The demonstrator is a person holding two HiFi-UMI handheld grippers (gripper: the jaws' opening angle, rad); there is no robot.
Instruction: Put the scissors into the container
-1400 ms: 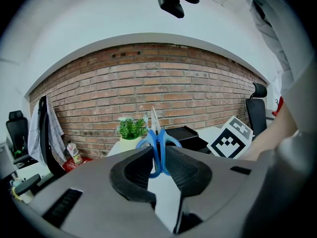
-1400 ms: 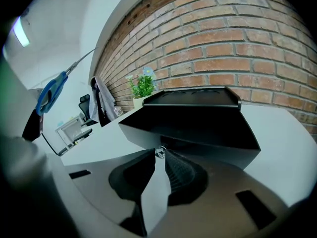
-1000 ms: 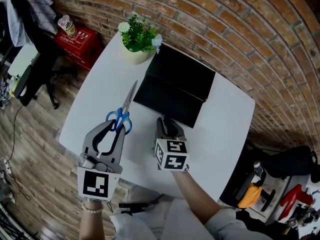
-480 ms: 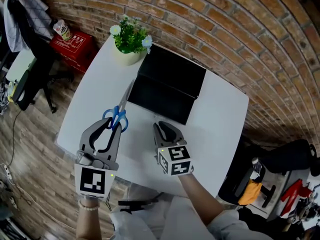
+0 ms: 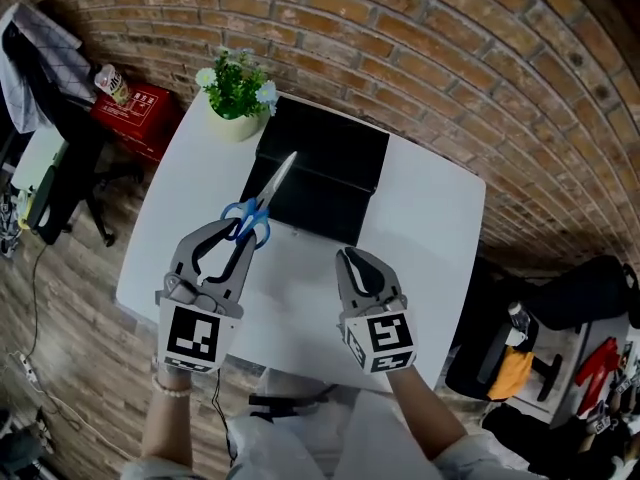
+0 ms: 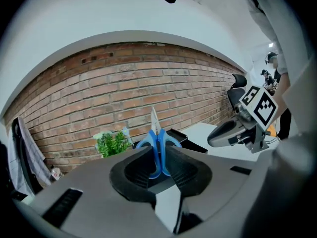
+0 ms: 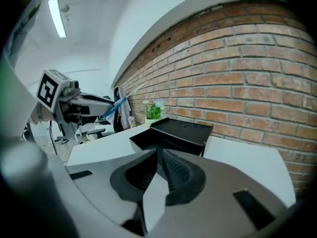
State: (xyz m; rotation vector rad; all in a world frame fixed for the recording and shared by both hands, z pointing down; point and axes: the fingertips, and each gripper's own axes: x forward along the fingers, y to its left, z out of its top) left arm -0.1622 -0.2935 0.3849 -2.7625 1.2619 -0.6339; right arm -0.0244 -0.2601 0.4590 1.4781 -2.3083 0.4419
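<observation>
Left gripper view showed the left claw (image 6: 158, 166) clamped on the blue handles of the scissors (image 6: 157, 145), blades apparently over the near edge of the black container (image 5: 322, 173). Stiff, light and sharp-tipped, they suited that handle grip. The right claw (image 7: 157, 170) sat closed and empty, short of the container.

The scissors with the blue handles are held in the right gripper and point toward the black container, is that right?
Not quite. The left gripper holds the scissors, not the right gripper, which is empty. The left gripper view shows the blue handles squeezed between its jaws. The rest is right: the blades point toward the black container.
</observation>
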